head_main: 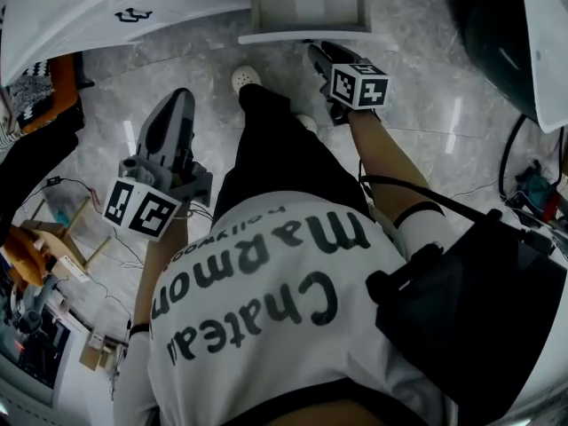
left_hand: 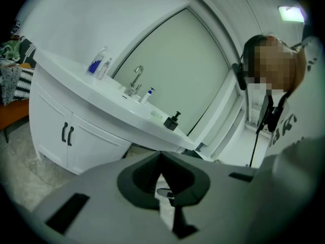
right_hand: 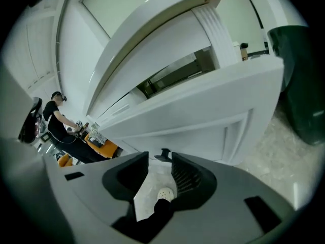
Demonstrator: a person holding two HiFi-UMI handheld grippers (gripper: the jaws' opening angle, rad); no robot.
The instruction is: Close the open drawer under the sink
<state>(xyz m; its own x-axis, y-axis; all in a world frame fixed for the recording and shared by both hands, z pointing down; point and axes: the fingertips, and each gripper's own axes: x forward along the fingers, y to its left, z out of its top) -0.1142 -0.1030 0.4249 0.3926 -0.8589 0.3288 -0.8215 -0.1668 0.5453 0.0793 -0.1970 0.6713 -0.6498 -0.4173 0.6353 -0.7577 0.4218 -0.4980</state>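
Two grippers are in view, and only one is placed for the job. The open white drawer (head_main: 306, 11) juts out from under the sink at twelve o'clock in the head view, its front panel facing the person's white shoe (head_main: 246, 79). The right gripper (head_main: 321, 53) hangs just before that panel at about one o'clock, fingers spread with nothing between them. Its own view shows the drawer's small black handle (right_hand: 163, 155) just beyond the fingertips, above the grey marble floor (head_main: 426, 78). The left gripper (head_main: 177, 100) sits well apart at nine o'clock, fingers pinched together on nothing, aimed at the white vanity bench (left_hand: 76, 80) rather than the drawer.

The push looks not yet begun, since the drawer stands far out. It would go best, I judge, with the right fingers laid against the panel near the handle at mid-width, so the force runs straight along the runners toward twelve o'clock. An off-centre shove could skew the drawer and jam it. No grasp seems needed, only a steady press that eases off as the panel nears flush. The shoe should be kept out of the path.
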